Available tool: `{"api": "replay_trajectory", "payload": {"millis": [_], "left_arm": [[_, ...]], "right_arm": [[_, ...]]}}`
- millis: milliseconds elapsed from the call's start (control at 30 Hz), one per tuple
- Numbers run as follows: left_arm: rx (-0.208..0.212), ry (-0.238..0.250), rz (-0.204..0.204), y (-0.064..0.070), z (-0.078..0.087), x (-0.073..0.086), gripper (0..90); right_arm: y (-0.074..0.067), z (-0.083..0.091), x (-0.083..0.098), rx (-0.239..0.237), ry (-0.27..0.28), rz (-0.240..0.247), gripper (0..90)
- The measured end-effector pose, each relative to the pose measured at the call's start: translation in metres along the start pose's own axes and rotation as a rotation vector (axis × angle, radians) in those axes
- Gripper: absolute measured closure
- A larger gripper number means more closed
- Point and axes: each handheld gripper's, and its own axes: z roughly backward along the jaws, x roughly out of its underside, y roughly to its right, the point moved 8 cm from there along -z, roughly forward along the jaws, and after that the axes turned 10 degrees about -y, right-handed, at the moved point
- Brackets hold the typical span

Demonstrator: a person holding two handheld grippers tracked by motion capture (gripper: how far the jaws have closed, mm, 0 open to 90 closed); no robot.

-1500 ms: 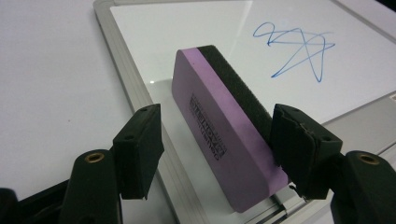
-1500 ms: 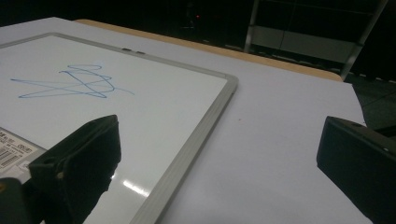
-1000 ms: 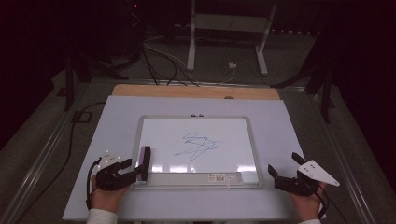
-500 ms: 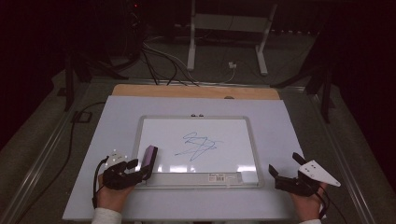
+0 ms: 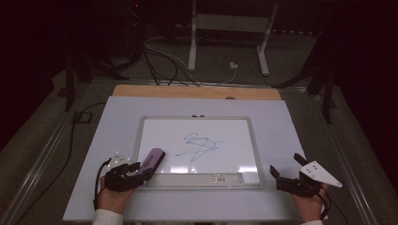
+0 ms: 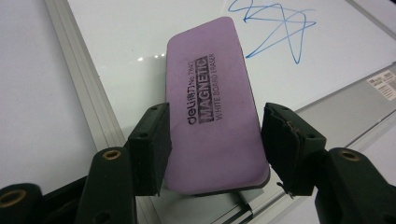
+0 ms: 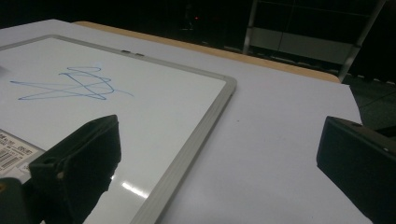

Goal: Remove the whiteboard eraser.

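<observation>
A purple magnetic whiteboard eraser (image 5: pixel 153 159) (image 6: pixel 212 102) lies tilted over the lower left corner of the whiteboard (image 5: pixel 197 118) (image 6: pixel 79 93), printed face up. My left gripper (image 5: pixel 141 171) (image 6: pixel 212 135) is shut on its near end, one jaw on each long side. A blue scribble (image 5: pixel 199 146) (image 6: pixel 275 28) (image 7: pixel 70 84) marks the middle of the board. My right gripper (image 5: pixel 285 164) (image 7: pixel 219 140) rests open on the table just off the whiteboard's (image 7: pixel 205 121) lower right corner, with nothing between its jaws.
The board lies on a white sheet (image 5: pixel 112 122) that covers the table, with a wooden strip (image 5: pixel 197 92) along the far edge. A barcode label (image 5: pixel 225 178) sits on the board's near frame. Cables (image 5: pixel 159 56) and a metal stand (image 5: pixel 225 28) are on the dark floor beyond.
The eraser in my left gripper has tipped from nearly upright to lying forward over the board's corner. The left hand shifted slightly right. The right gripper has not moved.
</observation>
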Motion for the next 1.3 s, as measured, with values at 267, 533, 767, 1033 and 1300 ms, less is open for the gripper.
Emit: {"api": "replay_trajectory", "payload": {"millis": [267, 533, 767, 1033, 1300], "left_arm": [[-0.007, -0.002, -0.010, 0.001, -0.001, 0.000, 45.1], [-0.019, -0.006, -0.027, 0.001, -0.002, 0.000, 41.5], [-0.033, -0.023, -0.043, 0.001, -0.005, 0.001, 39.9], [-0.043, -0.047, -0.049, 0.000, -0.011, 0.001, 39.5], [-0.068, -0.068, -0.049, -0.004, -0.014, 0.000, 41.4]], "right_arm": [[0.000, 0.000, 0.000, -0.001, 0.000, 0.000, 0.4], [0.000, 0.000, 0.000, -0.002, -0.001, -0.001, 0.4], [-0.001, -0.001, 0.000, -0.003, -0.004, 0.004, 0.4], [0.000, -0.001, 0.001, -0.003, -0.005, 0.001, 0.4], [0.000, -0.001, 0.000, -0.003, -0.004, 0.000, 0.4]]}}
